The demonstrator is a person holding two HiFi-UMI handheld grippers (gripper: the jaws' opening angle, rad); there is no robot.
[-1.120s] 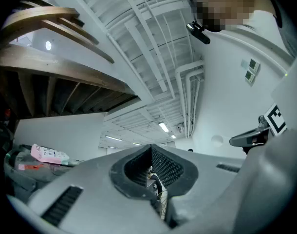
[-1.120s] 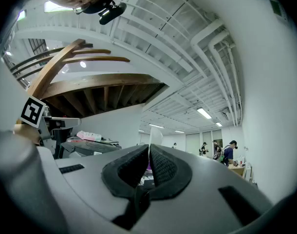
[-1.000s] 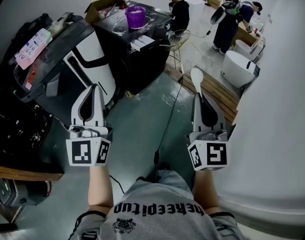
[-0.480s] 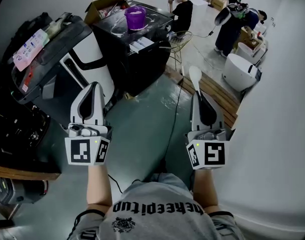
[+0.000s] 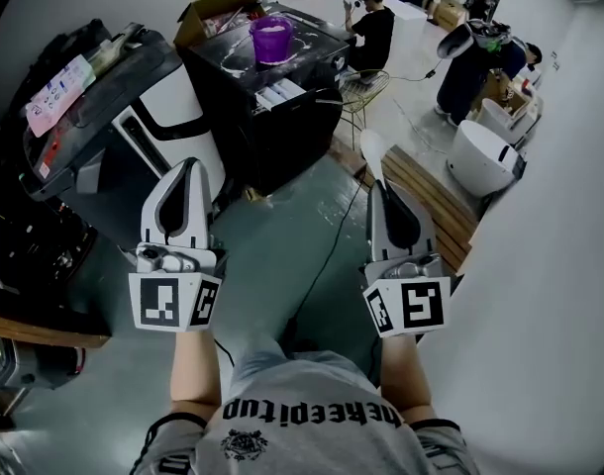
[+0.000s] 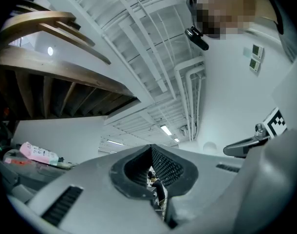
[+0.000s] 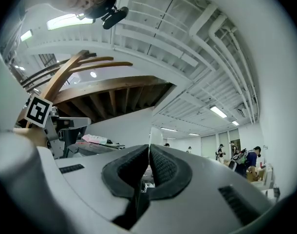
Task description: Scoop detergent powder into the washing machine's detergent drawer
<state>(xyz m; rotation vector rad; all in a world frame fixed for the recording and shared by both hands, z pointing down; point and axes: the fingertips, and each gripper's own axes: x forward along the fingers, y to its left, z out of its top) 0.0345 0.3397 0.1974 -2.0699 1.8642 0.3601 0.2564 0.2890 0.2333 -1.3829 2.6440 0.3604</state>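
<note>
In the head view, a purple tub (image 5: 270, 38) with white powder stands on top of a black washing machine (image 5: 292, 132) at the far centre. A pale open drawer (image 5: 280, 91) juts from the machine's front top. My right gripper (image 5: 378, 184) is shut on the handle of a white scoop (image 5: 370, 147), whose bowl points ahead over the floor. My left gripper (image 5: 190, 163) is shut with nothing in it. Both are held over the green floor, well short of the machine. In the right gripper view the scoop (image 7: 156, 135) shows pale above the closed jaws.
A black and white machine (image 5: 168, 107) with a pink packet (image 5: 52, 92) on top stands at the left. A cardboard box (image 5: 208, 13) sits behind the tub. A cable (image 5: 327, 255) runs along the floor. A wooden pallet (image 5: 431, 191), a white appliance (image 5: 480, 156) and people are at the right.
The right gripper with the scoop has shifted a little to the left. The scene has slid slightly rightwards in the head view. Both grippers stay shut.
</note>
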